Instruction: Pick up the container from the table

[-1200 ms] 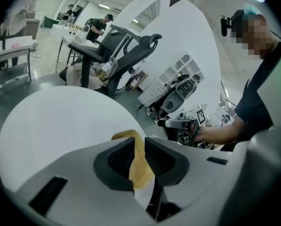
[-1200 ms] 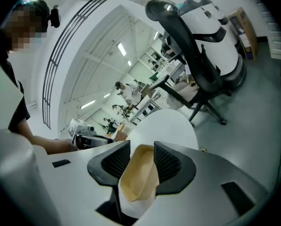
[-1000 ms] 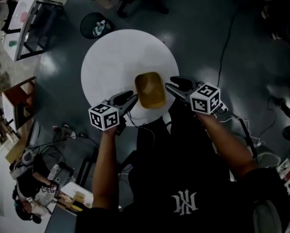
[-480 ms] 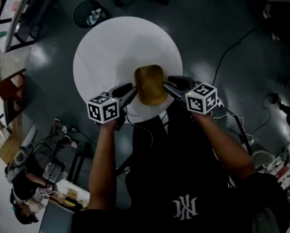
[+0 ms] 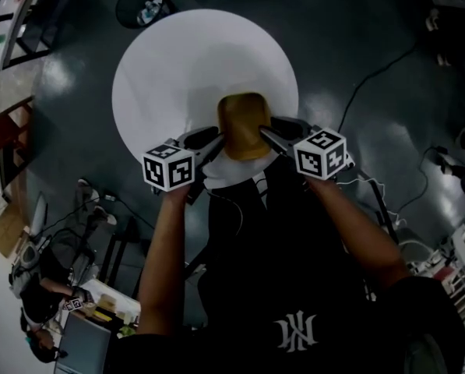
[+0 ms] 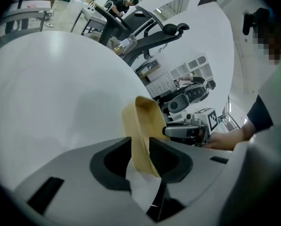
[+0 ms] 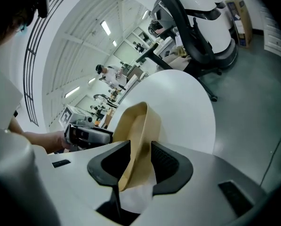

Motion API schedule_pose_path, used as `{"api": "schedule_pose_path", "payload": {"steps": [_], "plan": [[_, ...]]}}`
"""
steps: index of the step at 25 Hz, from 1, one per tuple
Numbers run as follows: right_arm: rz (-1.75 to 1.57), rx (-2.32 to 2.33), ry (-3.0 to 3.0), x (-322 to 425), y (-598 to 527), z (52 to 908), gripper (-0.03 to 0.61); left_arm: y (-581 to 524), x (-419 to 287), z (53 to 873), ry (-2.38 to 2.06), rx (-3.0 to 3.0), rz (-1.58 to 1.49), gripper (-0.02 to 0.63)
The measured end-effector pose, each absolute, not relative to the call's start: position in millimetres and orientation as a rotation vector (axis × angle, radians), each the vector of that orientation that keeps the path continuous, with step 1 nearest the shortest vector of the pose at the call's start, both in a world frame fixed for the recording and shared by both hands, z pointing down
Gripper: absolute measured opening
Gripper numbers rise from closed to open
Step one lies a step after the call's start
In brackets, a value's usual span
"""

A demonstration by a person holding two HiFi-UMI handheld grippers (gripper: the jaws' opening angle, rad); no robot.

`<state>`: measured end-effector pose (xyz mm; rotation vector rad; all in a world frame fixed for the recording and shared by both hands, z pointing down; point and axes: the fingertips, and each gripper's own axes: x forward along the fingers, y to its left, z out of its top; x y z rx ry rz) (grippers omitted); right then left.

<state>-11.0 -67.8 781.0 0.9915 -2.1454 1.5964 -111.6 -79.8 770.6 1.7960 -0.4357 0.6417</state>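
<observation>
A tan, shallow container [image 5: 244,125] is over the near edge of the round white table [image 5: 170,61], with a soft shadow on the tabletop beside it. My left gripper [image 5: 214,142] is shut on its left rim and my right gripper [image 5: 268,135] is shut on its right rim. In the left gripper view the container's thin wall [image 6: 147,126] passes between the jaws of the left gripper [image 6: 140,157], and the right gripper [image 6: 187,132] shows beyond it. The right gripper view has the container [image 7: 139,126] tilted on edge between the jaws of the right gripper [image 7: 140,161]. The left gripper [image 7: 88,134] holds the far rim.
A dark round stool base [image 5: 142,6] stands on the grey floor beyond the table. Cables [image 5: 372,76] trail over the floor at the right. Desks and clutter [image 5: 14,22] line the left side. An office chair [image 6: 154,32] stands past the table's far edge.
Both grippers have moved inward and shut on the container's side rims. The container now looks larger and sits farther from the table's near edge, as if raised.
</observation>
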Motion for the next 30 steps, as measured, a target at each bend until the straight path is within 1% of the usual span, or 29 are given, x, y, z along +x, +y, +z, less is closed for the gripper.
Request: {"api": "schedule_pose_path", "payload": {"steps": [3, 9, 19, 30], "plan": [[1.598, 0.986, -2.131, -11.9, -64.3, 783.5, 0.153, -66.7, -104.0, 775.6, -0.412, 1.778, 0.641, 0.119], [1.592, 0.998, -2.112, -8.8, -64.0, 786.8, 0.123, -57.8, -97.8, 778.3, -0.402, 1.766, 0.652, 0.118], [1.569, 0.991, -2.110, -10.6, -59.0, 788.3, 0.110, -50.5, -100.6, 779.1, -0.402, 1.752, 0.644, 0.106], [1.472, 1.015, -2.192, -8.0, -77.2, 753.2, 0.095, -59.0, -98.2, 748.8, -0.421, 1.830, 0.625, 0.097]]}}
